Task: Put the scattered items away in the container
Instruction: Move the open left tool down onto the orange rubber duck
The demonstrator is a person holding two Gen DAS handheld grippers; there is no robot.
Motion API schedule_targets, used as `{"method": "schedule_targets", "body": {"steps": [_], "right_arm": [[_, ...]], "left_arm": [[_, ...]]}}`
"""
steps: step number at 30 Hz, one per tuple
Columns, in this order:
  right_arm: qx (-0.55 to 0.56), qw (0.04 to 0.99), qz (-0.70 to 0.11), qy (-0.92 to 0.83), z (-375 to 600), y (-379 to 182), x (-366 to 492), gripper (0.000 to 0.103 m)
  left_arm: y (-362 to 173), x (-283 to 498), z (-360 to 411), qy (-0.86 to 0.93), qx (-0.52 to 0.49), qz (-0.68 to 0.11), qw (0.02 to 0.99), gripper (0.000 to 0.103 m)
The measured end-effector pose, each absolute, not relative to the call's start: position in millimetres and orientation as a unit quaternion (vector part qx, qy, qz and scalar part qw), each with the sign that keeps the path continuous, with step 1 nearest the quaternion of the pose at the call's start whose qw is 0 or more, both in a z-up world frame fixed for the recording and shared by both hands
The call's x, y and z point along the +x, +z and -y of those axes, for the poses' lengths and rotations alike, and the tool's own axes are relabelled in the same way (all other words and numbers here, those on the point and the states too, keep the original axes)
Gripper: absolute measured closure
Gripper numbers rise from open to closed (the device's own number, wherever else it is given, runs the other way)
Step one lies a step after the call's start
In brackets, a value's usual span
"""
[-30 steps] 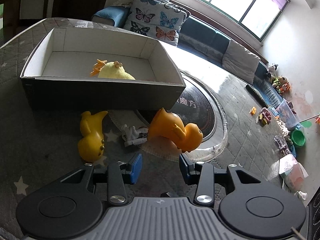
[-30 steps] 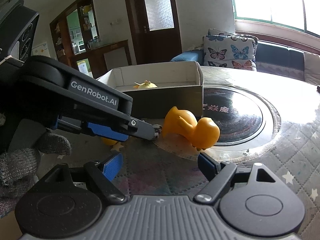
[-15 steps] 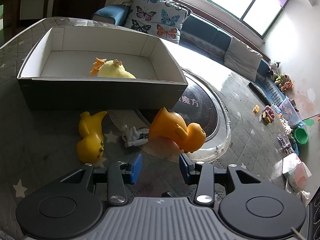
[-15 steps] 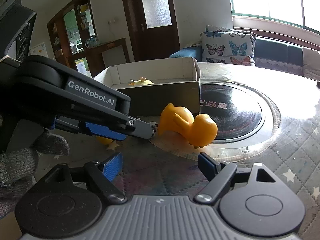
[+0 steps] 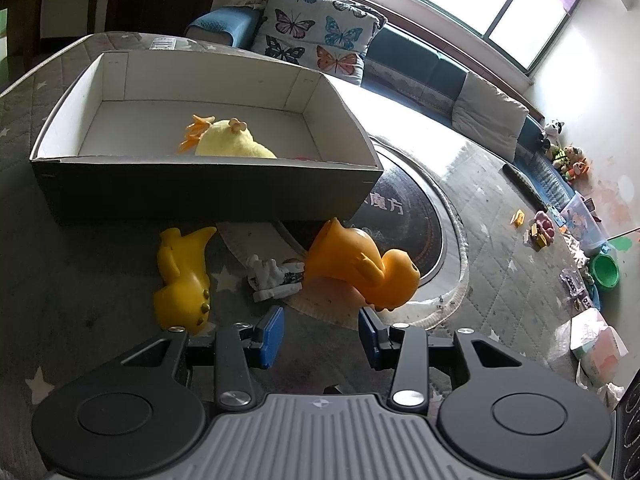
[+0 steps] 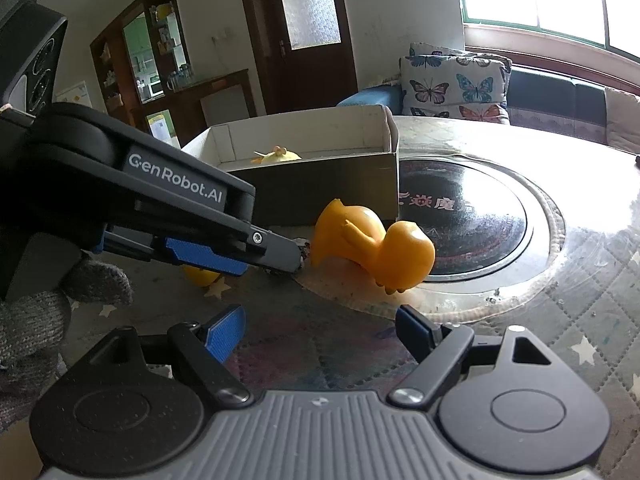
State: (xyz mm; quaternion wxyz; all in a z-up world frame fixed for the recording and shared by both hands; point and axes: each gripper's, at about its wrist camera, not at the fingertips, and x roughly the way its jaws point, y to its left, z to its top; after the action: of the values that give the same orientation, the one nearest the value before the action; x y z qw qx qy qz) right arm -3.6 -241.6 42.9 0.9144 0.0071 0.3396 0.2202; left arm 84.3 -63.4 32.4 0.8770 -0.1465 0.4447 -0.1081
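Both tongs released: small white toy (image 5: 274,278) lies on the tabletop dead ahead of left tongs (image 5: 320,334), between the ducks; orange duck (image 6: 372,246), long axis crosswise, nearer right tongs (image 6: 320,330); box (image 5: 208,188) beyond.

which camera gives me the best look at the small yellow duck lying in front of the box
The left wrist view. There the yellow duck lies on its side in full sight, left of the small white toy. In the right wrist view the left gripper hides nearly all of it; only a yellow sliver shows below the fingers.
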Motion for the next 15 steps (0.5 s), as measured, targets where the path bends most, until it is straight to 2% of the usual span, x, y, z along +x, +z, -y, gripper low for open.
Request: {"method": "schedule_targets", "body": {"steps": [15], "right_arm": [[0.005,0.912,-0.349,0.216,242,38,8,0.019]], "left_arm": [[31,94,65,-0.101,-0.129,-0.446,0.880,0.060]]}}
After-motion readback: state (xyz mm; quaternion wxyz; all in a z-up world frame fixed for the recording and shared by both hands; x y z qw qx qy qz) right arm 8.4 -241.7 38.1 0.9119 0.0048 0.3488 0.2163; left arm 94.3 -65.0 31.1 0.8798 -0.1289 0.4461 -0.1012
